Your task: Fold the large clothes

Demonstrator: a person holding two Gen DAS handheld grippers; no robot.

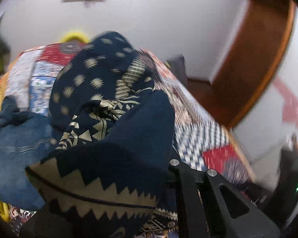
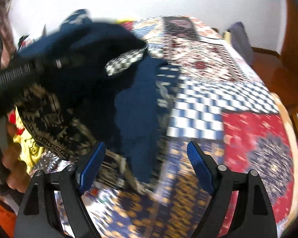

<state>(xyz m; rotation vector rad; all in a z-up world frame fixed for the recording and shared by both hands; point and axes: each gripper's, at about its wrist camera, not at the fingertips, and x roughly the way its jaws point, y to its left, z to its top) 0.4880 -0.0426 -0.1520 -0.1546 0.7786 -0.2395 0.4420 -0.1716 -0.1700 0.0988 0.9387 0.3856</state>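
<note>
Navy garment with gold-beige geometric print is bunched and lifted above the patchwork quilt, draped over the near end of the left tool; zigzag border hangs right in front of the left wrist camera. Quilt covers the bed, patches in blue-white check, red and navy-gold. Wooden frame stands to the right of the quilt, white wall behind. Blue denim piece lies at the quilt's left side, touching the garment; yellow cloth at the quilt's left edge, partly under the garment. Left tool: cloth hides the fingertips, only one black finger shows, can't tell if clenched. Right tool hangs above the quilt just right of the garment, blue pads spread wide, nothing between them. Both views motion-blurred.
</note>
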